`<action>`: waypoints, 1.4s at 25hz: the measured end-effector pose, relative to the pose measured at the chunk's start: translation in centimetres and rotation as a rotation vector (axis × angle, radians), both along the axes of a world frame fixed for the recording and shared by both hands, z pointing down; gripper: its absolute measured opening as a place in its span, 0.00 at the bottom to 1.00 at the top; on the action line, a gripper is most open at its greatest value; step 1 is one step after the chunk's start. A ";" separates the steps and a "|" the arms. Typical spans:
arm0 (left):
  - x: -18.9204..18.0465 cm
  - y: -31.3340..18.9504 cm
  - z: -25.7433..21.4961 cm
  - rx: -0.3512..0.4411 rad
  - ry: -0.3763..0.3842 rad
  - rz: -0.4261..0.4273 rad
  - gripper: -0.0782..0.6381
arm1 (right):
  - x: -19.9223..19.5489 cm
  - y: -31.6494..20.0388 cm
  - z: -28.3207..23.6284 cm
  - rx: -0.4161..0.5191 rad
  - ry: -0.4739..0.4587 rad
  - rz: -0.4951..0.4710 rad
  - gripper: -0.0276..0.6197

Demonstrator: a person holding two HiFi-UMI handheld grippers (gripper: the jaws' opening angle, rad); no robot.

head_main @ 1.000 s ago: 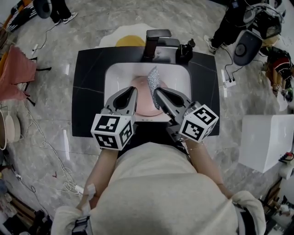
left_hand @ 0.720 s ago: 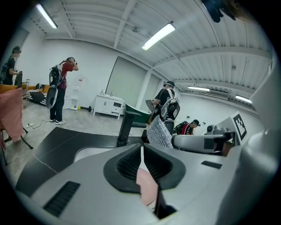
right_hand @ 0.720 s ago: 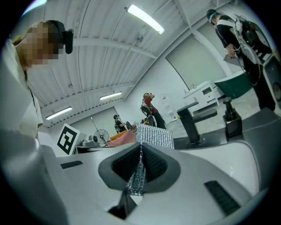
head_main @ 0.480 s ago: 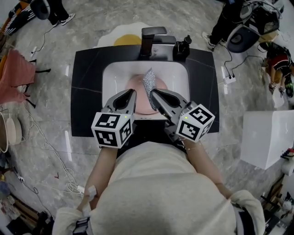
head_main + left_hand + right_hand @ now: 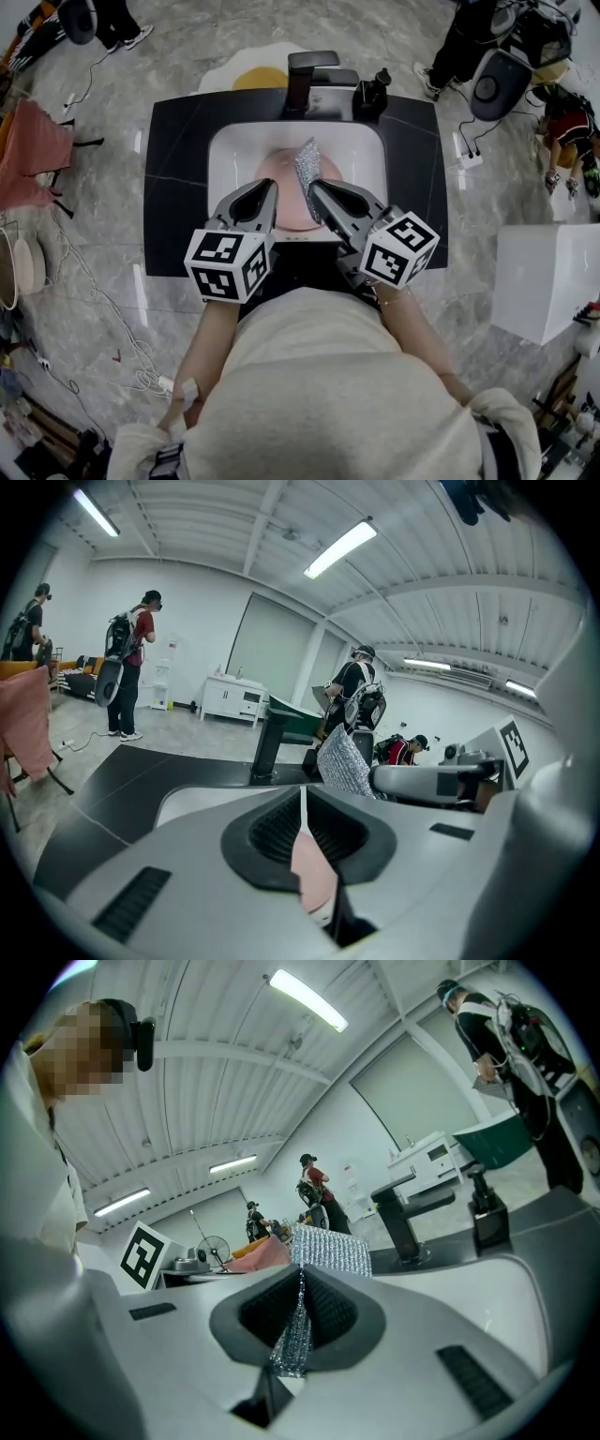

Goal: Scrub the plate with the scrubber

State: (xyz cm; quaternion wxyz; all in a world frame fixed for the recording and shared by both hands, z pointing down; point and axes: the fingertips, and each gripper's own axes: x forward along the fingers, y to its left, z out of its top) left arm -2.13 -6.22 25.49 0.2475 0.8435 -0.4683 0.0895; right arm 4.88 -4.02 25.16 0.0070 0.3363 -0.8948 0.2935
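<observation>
A pink plate [image 5: 284,184] is held over the white sink basin [image 5: 234,150]; my left gripper [image 5: 262,192] is shut on its near rim, and a sliver of the pink plate [image 5: 314,878] shows between the jaws in the left gripper view. My right gripper [image 5: 315,191] is shut on a silver sparkly scrubber [image 5: 307,166], which lies against the plate's right part. The scrubber [image 5: 328,1252] stands up past the jaws in the right gripper view, with the pink plate [image 5: 261,1255] just left of it. From the left gripper view the scrubber [image 5: 343,763] appears beside the right gripper's fingers [image 5: 422,783].
The sink sits in a black countertop [image 5: 175,187] with a black tap [image 5: 305,75] and a black soap dispenser [image 5: 371,94] at the back. A white box [image 5: 544,281] stands on the floor at the right. People stand around the room, and cables lie on the floor.
The scrubber has shifted slightly left and back right across the plate over the last second. Both grippers keep their hold and have barely moved.
</observation>
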 end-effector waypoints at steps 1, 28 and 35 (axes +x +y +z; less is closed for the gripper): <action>0.0 0.0 -0.1 0.001 0.002 0.000 0.16 | 0.1 0.0 0.1 -0.007 0.005 0.004 0.08; -0.1 -0.4 0.6 -0.024 0.004 -0.001 0.16 | -0.1 -0.3 0.7 -0.012 -0.006 0.010 0.08; -0.2 -0.4 0.5 -0.018 0.018 0.008 0.16 | -0.3 -0.1 1.1 -0.025 -0.006 0.002 0.08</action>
